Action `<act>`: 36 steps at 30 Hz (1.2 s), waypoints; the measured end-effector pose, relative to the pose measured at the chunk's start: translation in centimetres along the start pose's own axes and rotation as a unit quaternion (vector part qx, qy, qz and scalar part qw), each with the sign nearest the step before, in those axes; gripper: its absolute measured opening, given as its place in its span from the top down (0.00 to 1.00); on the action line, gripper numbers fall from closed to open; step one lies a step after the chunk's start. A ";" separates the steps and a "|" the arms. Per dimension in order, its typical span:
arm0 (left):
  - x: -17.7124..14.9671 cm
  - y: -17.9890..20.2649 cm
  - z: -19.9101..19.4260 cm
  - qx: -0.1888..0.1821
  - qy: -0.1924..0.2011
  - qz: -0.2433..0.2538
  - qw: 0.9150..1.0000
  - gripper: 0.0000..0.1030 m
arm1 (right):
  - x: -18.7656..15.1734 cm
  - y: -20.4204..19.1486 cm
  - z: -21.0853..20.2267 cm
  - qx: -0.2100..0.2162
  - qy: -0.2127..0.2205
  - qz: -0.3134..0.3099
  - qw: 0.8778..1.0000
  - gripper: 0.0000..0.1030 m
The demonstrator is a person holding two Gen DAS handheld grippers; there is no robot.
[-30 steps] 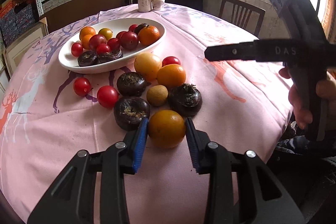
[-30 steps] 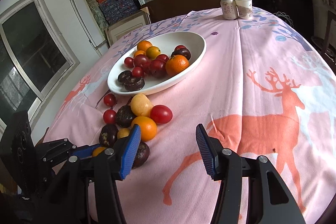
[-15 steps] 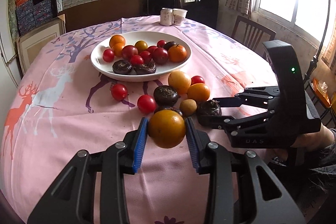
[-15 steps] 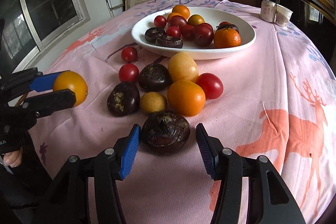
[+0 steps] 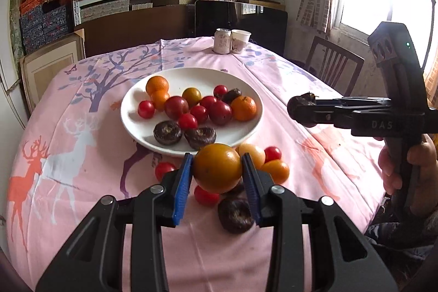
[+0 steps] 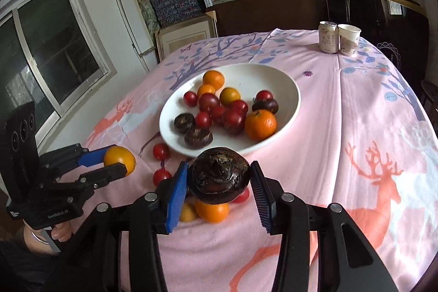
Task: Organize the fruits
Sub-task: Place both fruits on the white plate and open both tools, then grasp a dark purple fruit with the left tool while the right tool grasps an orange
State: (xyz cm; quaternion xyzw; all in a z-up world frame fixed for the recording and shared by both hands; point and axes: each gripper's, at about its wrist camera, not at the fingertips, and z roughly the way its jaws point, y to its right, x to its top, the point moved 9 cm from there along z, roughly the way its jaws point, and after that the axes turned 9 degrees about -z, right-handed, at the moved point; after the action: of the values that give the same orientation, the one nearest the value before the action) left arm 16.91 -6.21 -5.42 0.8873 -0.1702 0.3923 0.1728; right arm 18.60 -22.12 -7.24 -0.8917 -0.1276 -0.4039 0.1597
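**Both grippers carry fruit above the bench**

The left hand-held gripper [image 5: 217, 168] is clamped on a round, smooth yellow-orange fruit [image 5: 217, 168], which sits between its blue-padded fingertips and is lifted clear of the pink deer-print cloth covering the bench [image 5: 82, 182]. Ahead of this gripper stands the wide white oval ceramic plate [image 5: 131, 125], loaded with small red tomatoes, oranges and flat dark brown water chestnuts. Below and just beyond its fingers lie the loose fruits on the cloth: a red cherry tomato [image 5: 164, 169] to the left, another under the held fruit, a dark brown chestnut [image 5: 235, 215] near the right finger, and a pale yellow fruit and an orange one to the right.

The right hand-held gripper [image 6: 219, 179] is closed on a dark brown, rough-skinned, flattened water chestnut [image 6: 219, 178], gripped by its sides and raised above the bench. The plate lies straight ahead of it, loose fruit directly beneath. Far ahead and to the right stand a white drink can [image 6: 328, 37] and a paper cup [image 6: 348, 39], touching each other.
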 end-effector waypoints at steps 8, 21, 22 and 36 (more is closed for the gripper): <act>5.8 -3.6 6.2 0.037 -0.007 -0.022 0.999 0.66 | 6.6 2.2 5.8 -0.009 -0.009 0.014 1.000 0.55; 4.8 -6.6 7.2 0.048 -0.022 -0.068 0.996 0.36 | 5.2 2.9 5.8 -0.024 0.003 0.024 0.999 0.45; 4.1 -6.1 6.5 0.040 -0.023 -0.062 0.997 0.35 | 4.5 2.8 5.1 -0.024 0.004 0.024 0.999 0.45; -8.7 0.7 4.0 0.025 -0.101 0.028 0.994 0.49 | -6.3 2.7 0.3 -0.018 -0.011 0.073 0.997 0.41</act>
State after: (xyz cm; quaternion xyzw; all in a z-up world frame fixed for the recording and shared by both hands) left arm 13.63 -7.13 -14.38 0.9212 -0.2015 0.3095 0.1221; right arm 15.71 -25.11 -12.74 -0.9056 -0.0564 -0.3837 0.1714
